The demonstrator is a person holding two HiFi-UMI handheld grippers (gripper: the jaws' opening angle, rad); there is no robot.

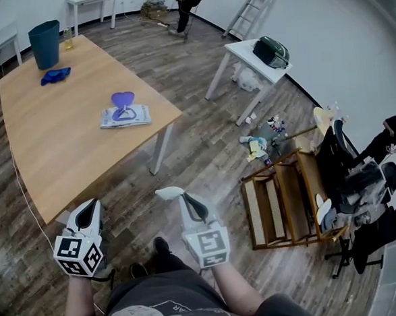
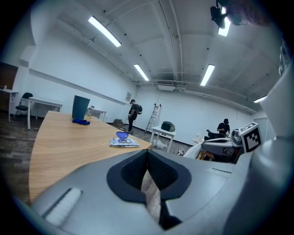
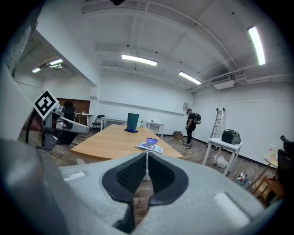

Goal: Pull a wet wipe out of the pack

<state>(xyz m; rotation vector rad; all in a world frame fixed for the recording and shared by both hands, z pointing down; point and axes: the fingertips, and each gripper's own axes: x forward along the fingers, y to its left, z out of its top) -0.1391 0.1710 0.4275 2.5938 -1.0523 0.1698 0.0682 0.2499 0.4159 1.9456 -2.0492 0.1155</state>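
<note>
1. The wet wipe pack (image 1: pixel 125 116) lies flat on the wooden table (image 1: pixel 55 150), well ahead of both grippers and untouched. Its purple lid (image 1: pixel 122 98) stands flipped up at the far side of the pack.
2. The pack sits just inside the table's edge, near the corner above the white table leg (image 1: pixel 162 146). It lies ahead and to the right of the left gripper, and ahead and slightly left of the right gripper.
3. The left gripper (image 1: pixel 88 207) has its jaws pressed together with nothing between them. It hovers at the table's near edge.
4. The right gripper (image 1: pixel 170 191) likewise has its jaws pressed together and empty. It is off the table, over open wooden floor (image 1: pixel 204 147).
5. Bare tabletop lies between the left gripper and the pack. Farther ahead, well beyond the pack, stand a teal bin (image 1: pixel 45 44) and a blue cloth (image 1: pixel 55 75) near the far edge.
6. To the right of the right gripper, across a strip of floor, are a small white table (image 1: pixel 239 50) bearing a dark bag (image 1: pixel 271 51), and a wooden rack (image 1: pixel 289 201) nearer.
7. Far ahead, a person (image 1: pixel 191 6) stands beside a ladder (image 1: pixel 255 5).
</note>
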